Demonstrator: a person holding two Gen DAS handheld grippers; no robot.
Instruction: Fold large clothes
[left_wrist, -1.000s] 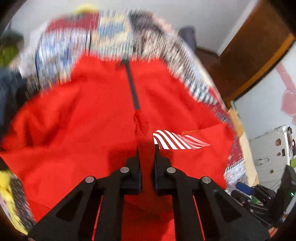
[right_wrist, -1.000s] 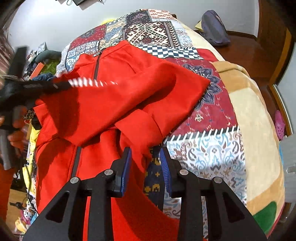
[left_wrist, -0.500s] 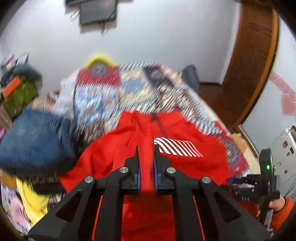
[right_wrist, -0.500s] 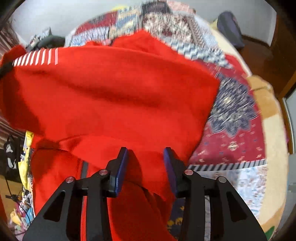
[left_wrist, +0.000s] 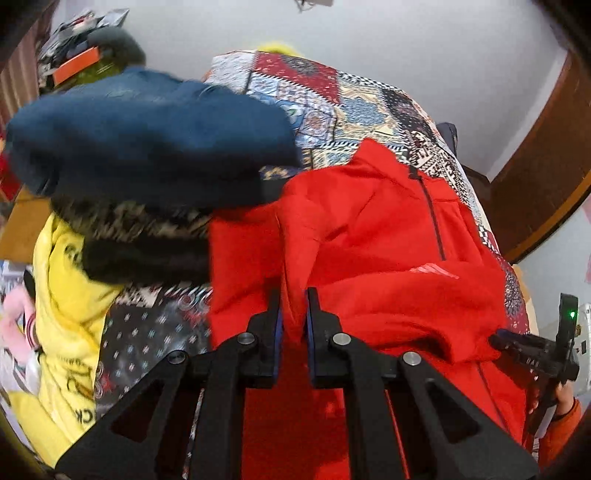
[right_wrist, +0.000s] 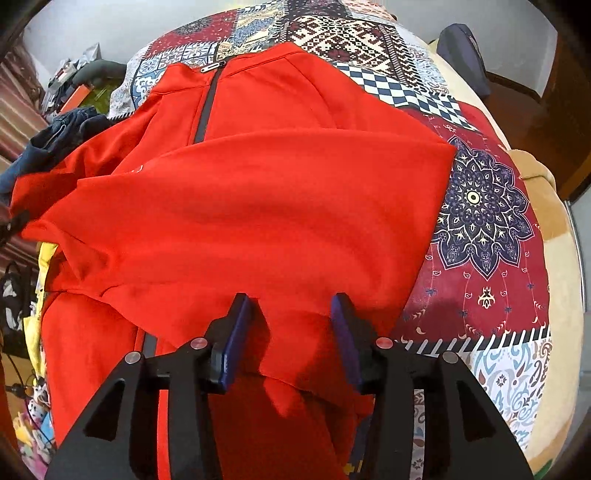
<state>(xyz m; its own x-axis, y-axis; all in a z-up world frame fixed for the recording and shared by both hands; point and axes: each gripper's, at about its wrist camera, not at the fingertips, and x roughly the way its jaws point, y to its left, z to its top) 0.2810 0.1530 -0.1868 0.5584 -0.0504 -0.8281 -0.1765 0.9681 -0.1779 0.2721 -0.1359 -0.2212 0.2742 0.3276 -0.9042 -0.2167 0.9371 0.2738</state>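
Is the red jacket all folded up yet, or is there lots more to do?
Not yet. Done: one side of the red jacket already lies folded across its front, over the zipper. In hand: the left gripper is shut on a pinch of red fabric, while the right gripper has just been opening and hangs open over the folded edge. Left: the rest is spread loose on the patchwork quilt, so more folds are needed.

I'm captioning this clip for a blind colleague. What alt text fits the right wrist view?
An open right gripper hangs over a red zip-up jacket spread on a patchwork quilt, its jaws having just been opening, with red cloth lying loose between them. The jacket's dark zip runs away from the camera, and a fold of red cloth lies across its lower part.
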